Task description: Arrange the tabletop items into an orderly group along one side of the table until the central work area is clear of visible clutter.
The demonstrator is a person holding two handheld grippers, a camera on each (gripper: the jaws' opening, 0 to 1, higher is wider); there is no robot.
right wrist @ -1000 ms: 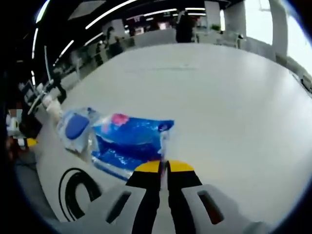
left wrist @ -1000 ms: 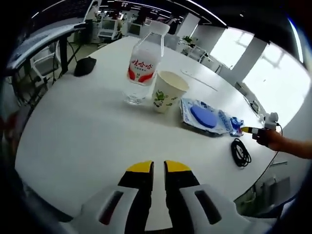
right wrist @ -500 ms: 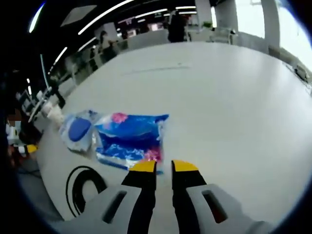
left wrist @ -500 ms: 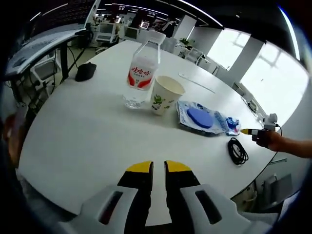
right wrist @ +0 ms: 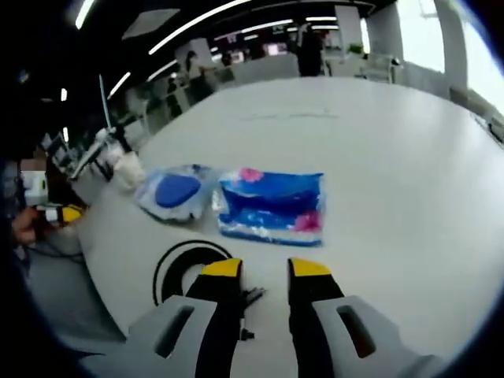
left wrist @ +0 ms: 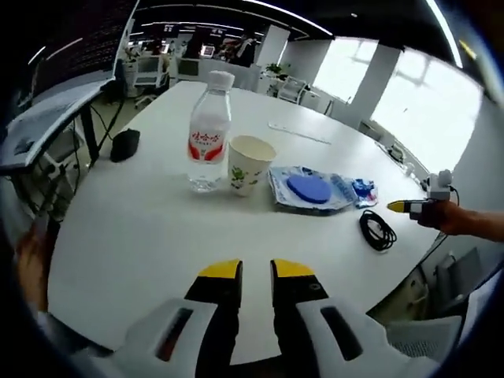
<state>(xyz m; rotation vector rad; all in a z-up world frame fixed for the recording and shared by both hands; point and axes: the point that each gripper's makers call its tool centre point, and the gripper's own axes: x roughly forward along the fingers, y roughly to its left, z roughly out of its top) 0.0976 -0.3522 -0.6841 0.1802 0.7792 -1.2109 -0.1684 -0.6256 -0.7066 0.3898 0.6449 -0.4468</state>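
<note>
On the white round table a water bottle, a paper cup, a clear pouch with a blue disc and a blue packet lie in a row, with a coiled black cable nearer the edge. My left gripper hovers over bare table, its jaws slightly apart and holding nothing. My right gripper is open just short of the blue packet, beside the cable. The pouch lies left of the packet. From the left gripper view, the right gripper shows past the table's edge.
A black mouse lies near the far left edge, and a thin white strip lies farther back. A hand holds the right gripper. Desks and chairs surround the table. The paper cup stands at the left rim.
My right gripper opened, let go of the blue packet and drew back; the packet now lies flat. The left view pulled back and its jaws parted a little.
</note>
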